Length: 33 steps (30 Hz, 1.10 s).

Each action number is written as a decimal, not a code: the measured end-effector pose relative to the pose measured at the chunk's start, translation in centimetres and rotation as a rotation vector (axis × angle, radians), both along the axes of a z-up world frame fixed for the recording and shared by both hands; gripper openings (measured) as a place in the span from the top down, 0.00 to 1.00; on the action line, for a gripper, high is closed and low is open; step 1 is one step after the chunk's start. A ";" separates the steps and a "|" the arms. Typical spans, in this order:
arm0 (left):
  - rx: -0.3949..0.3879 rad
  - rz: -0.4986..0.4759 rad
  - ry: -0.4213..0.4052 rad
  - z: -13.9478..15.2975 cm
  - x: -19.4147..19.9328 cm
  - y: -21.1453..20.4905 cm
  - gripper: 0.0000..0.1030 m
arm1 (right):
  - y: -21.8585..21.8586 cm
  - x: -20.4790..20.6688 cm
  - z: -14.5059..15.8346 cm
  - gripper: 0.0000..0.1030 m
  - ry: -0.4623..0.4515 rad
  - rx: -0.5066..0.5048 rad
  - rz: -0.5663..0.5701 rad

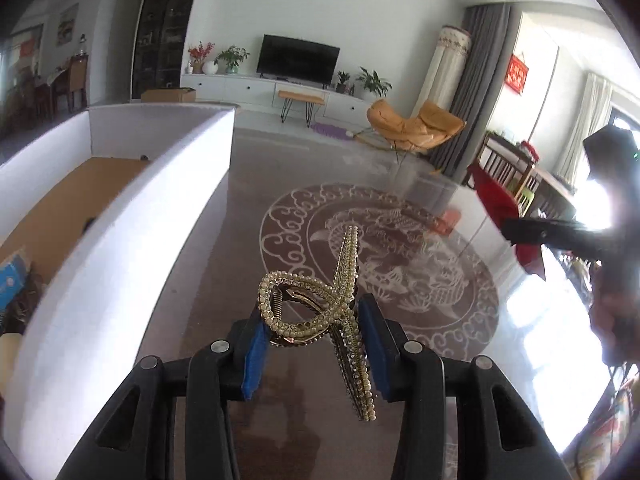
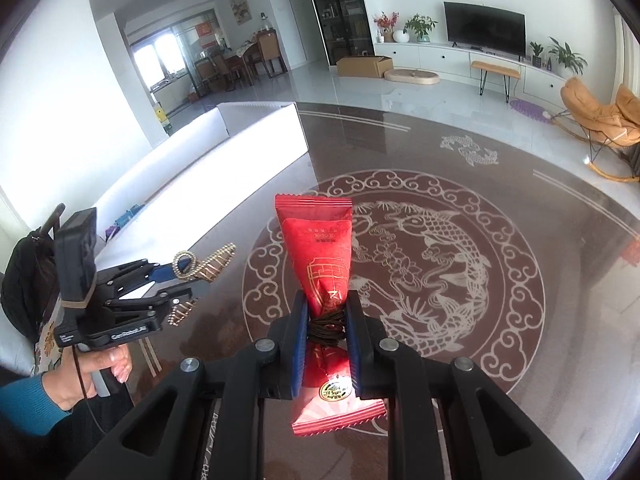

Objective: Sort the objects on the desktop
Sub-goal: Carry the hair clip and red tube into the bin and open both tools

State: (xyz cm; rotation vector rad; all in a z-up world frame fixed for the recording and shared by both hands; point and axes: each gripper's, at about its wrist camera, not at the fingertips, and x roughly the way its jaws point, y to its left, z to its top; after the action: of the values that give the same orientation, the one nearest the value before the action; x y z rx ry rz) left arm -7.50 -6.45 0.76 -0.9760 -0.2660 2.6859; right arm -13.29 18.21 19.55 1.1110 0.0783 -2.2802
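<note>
My left gripper [image 1: 316, 316] is shut on a gold rhinestone hair claw clip [image 1: 320, 312] and holds it above the dark glass table, just right of the white box [image 1: 132, 216]. My right gripper [image 2: 327, 312] is shut on a red snack packet [image 2: 316, 248] with dark hair ties wound around its middle, held above the carp pattern. The left gripper [image 2: 192, 276] with the clip [image 2: 204, 266] shows in the right wrist view at left. The right gripper with the red packet [image 1: 496, 200] shows at the right of the left wrist view.
The white box, with a brown cardboard floor [image 1: 76, 200], holds a blue item [image 1: 12, 280] and small dark items. The dark table [image 2: 500, 200] has a white carp and cloud pattern. An orange chair [image 2: 600, 116] and a TV cabinet stand beyond.
</note>
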 end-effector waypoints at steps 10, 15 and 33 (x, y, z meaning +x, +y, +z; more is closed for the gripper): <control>0.019 0.268 0.066 8.0 3.3 -15.2 0.58 | -17.7 -2.6 6.7 0.82 0.072 -0.084 0.246; 0.010 0.402 -0.104 5.0 1.7 -22.3 0.58 | -31.0 -4.9 3.5 0.82 -0.048 -0.051 0.340; -0.011 0.535 -0.122 4.4 3.6 -22.5 0.00 | -33.9 -6.1 1.3 0.06 -0.065 0.034 0.230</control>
State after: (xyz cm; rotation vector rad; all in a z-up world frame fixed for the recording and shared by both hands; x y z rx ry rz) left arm -3.85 -28.99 5.15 -1.2164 -0.6153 3.0994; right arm -19.40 -15.66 20.82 1.1308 0.2087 -2.0450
